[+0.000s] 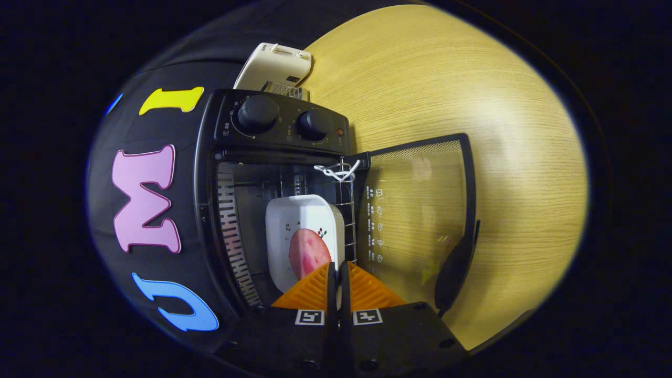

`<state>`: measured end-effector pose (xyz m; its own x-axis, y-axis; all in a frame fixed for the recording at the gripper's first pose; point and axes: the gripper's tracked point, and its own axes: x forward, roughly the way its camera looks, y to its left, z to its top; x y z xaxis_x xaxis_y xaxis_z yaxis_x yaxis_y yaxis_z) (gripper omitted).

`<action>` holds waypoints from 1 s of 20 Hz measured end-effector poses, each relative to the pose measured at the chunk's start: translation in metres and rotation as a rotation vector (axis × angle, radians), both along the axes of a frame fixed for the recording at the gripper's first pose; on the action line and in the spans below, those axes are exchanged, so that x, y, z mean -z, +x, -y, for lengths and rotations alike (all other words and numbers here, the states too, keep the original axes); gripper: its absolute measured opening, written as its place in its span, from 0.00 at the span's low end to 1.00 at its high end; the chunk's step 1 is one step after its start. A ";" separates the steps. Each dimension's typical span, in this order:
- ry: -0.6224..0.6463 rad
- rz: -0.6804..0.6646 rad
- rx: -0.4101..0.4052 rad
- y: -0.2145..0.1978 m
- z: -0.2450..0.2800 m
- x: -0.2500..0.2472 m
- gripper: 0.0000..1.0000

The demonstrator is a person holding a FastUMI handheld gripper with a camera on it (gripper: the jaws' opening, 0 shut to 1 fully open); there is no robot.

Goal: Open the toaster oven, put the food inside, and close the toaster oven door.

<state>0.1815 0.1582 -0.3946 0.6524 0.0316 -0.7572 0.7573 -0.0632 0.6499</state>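
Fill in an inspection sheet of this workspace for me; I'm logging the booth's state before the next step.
Surface: wooden table, bare ahead of the open door.
Job's things: toaster oven with its glass door swung fully open; white dish holding the reddish food sits inside on the rack.
Clutter: cream-coloured appliance behind the oven.
Grippers: gripper with fingers almost together, pinching the dish's near rim.
Cables: white cord tied to the rack at the oven's opening.
Surroundings: black cloth wall beside the oven.
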 end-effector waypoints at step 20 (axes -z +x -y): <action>0.000 0.141 -0.318 -0.035 -0.037 -0.061 0.97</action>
<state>0.1462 0.1951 -0.3335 0.7081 0.2506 -0.6601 0.6418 0.1614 0.7497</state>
